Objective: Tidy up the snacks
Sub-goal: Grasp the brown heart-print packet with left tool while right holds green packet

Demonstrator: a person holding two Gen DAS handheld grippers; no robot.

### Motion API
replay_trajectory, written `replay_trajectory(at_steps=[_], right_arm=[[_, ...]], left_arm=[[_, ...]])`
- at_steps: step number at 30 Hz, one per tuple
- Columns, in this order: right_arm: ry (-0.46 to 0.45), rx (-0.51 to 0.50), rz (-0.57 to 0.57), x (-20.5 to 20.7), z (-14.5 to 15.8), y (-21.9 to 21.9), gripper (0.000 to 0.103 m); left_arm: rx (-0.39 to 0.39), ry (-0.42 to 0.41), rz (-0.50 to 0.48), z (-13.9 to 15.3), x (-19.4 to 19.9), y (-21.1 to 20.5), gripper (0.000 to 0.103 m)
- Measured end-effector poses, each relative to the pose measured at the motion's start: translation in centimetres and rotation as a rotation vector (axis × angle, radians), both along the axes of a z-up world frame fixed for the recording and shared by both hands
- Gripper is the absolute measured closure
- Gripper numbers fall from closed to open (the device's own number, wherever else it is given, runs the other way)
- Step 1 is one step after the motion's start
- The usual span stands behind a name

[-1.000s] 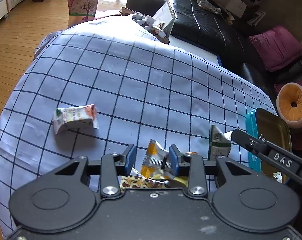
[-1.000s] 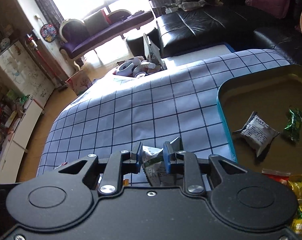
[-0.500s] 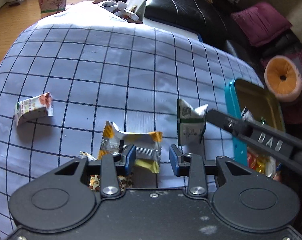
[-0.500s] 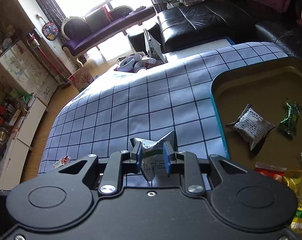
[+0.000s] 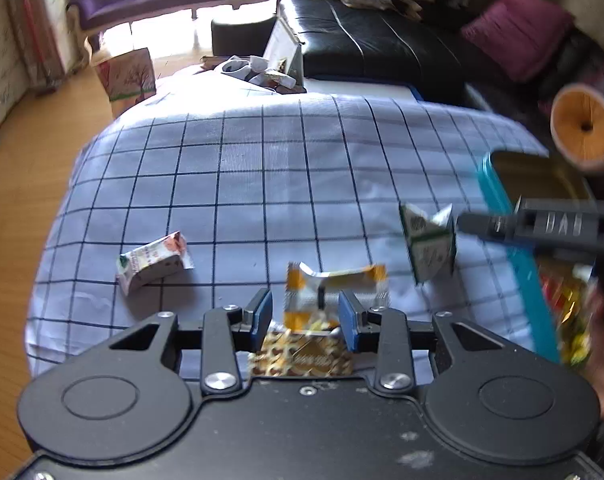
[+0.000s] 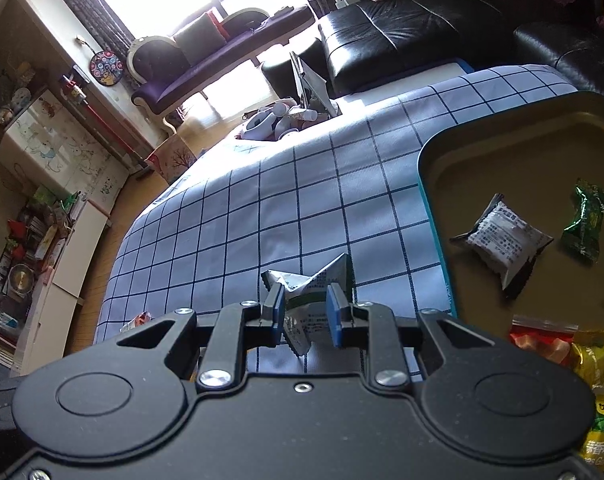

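My right gripper is shut on a green-and-white snack packet and holds it above the checked cloth, just left of the teal-rimmed tin tray. In the left wrist view the same packet hangs from the right gripper's fingers beside the tray. My left gripper is open and empty above an orange-and-white packet and a brown patterned packet. A pink-and-white packet lies further left.
The tray holds a white packet, a green packet and red and yellow packets. A box of clutter stands at the cloth's far edge. A black sofa lies beyond. An orange cushion roll is at right.
My right gripper has carried the green-and-white packet up and to the right, closer to the tray. My left gripper has pulled back and turned a little; it stays open over the orange packet.
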State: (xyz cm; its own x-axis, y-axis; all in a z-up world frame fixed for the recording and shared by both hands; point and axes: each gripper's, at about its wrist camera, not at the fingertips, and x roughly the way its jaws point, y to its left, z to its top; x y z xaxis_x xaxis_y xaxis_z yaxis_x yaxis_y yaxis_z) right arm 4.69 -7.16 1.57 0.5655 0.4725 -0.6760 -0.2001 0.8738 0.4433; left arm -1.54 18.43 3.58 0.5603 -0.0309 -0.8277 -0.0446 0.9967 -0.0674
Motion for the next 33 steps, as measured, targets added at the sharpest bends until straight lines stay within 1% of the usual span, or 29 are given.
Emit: replay_trajectory(at_steps=[5,6,7,9,11,12,16,21,22,24,29,33], right_arm=[[0.018,0.028,-0.005,0.2,0.0,-0.8,0.069],[0.018,0.034,-0.006,0.2,0.0,-0.8,0.068],[0.017,0.040,-0.006,0.2,0.1,-0.9,0.068],[0.017,0.052,-0.001,0.2,0.2,-0.9,0.068],[0.015,0.054,0.010,0.1,0.3,-0.6,0.068],[0.014,0.053,0.017,0.1,0.3,-0.5,0.068],[0.016,0.051,0.037,0.1,0.3,-0.1,0.068],[0.028,0.062,0.037,0.3,0.1,0.0,0.068],[0.032,0.065,0.037,0.4,0.0,-0.1,0.068],[0.036,0.068,0.037,0.6,-0.1,-0.2,0.068],[0.049,0.065,0.038,0.8,-0.4,-0.1,0.068],[0.054,0.066,0.044,0.9,-0.5,0.1,0.068]], left_arm=[[0.205,-0.007,-0.151,-0.8,-2.3,-1.5,0.068],[0.242,-0.018,-0.193,-0.8,-2.9,-1.9,0.067],[0.259,-0.028,-0.228,-0.8,-3.4,-2.1,0.066],[0.254,-0.034,-0.292,-0.7,-4.2,-2.2,0.066],[0.234,-0.010,-0.347,-0.9,-4.5,-2.3,0.064],[0.239,-0.003,-0.362,-1.1,-4.5,-2.3,0.064],[0.327,0.002,-0.417,-2.0,-4.4,-2.8,0.064],[0.401,0.050,-0.534,-3.4,-3.4,-2.9,0.064],[0.420,0.060,-0.552,-3.8,-3.1,-2.9,0.062],[0.436,0.046,-0.578,-4.2,-2.7,-2.9,0.060],[0.457,-0.019,-0.618,-3.9,-2.2,-3.0,0.060],[0.480,-0.048,-0.644,-3.7,-1.7,-3.3,0.060]])
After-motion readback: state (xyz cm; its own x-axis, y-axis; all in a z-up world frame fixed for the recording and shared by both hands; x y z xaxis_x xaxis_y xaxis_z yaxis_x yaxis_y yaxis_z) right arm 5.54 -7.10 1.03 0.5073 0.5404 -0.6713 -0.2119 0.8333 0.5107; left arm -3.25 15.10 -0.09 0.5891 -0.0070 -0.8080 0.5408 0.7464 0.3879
